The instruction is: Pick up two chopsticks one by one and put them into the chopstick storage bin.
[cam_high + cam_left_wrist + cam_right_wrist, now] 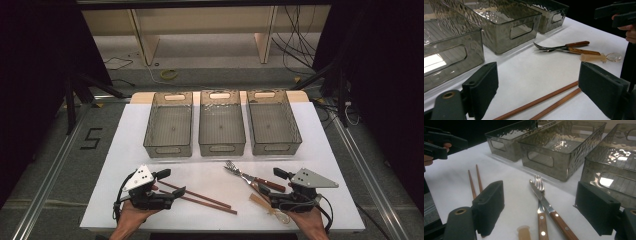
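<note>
Wooden chopsticks (pixel 197 196) lie between the left tool's (pixel 170 182) parted jaws (right tool (pixel 272 187) likewise apart), seemingly untouched.

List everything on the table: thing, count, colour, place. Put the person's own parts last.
bins: three, smoky clear plastic, in a row at the far side of the table.
chopsticks: two, reddish brown, near the left gripper.
fork: one, steel with wooden handle, near the right gripper.
knife: one, steel with wooden handle, crossing the fork.
spoon: one, clear bowl, beige handle, front right.
table: one, white.
left gripper: black, jaws open.
right gripper: black, jaws open.
</note>
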`<state>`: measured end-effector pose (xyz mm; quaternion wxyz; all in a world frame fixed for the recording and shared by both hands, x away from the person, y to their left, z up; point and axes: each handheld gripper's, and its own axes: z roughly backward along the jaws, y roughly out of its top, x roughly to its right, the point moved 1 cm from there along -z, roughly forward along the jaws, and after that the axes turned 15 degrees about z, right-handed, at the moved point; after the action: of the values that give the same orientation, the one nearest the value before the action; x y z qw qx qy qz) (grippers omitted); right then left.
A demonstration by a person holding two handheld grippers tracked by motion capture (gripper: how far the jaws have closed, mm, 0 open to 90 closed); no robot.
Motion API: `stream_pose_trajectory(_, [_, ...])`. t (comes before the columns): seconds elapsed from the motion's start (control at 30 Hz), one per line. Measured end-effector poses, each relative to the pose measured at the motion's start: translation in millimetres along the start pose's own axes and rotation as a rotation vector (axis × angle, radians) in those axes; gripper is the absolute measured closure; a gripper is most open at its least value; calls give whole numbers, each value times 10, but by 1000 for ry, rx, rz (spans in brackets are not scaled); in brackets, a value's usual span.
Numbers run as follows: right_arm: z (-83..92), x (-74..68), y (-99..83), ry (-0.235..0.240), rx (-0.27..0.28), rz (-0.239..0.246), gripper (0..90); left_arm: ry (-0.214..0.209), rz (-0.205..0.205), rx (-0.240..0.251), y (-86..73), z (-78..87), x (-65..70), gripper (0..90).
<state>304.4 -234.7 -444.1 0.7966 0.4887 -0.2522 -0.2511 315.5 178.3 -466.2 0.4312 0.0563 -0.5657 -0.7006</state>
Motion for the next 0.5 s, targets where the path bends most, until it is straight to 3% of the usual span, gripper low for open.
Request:
stream_pose_trajectory(0.27, [8, 4, 10, -6, -3, 9, 243, -6, -7, -31, 28, -13, 2, 162])
stream_pose_trajectory(0.33, [5, 6, 11, -6, -4, 8, 243, -2, -24, -65, 52, -17, 5, 161])
stream_pose_trajectory(0.37, [5, 8, 12, -5, -5, 6, 243, 0, -56, -103, 88, -21, 20, 165])
stream_pose_trajectory(0.47, [-2, 13, 11, -3, -8, 5, 243, 10, -83, -139, 127, -34, 43, 175])
stream_pose_trajectory(0.5, [-5, 13, 10, -1, -9, 3, 244, 17, -107, -186, 167, -60, 55, 179])
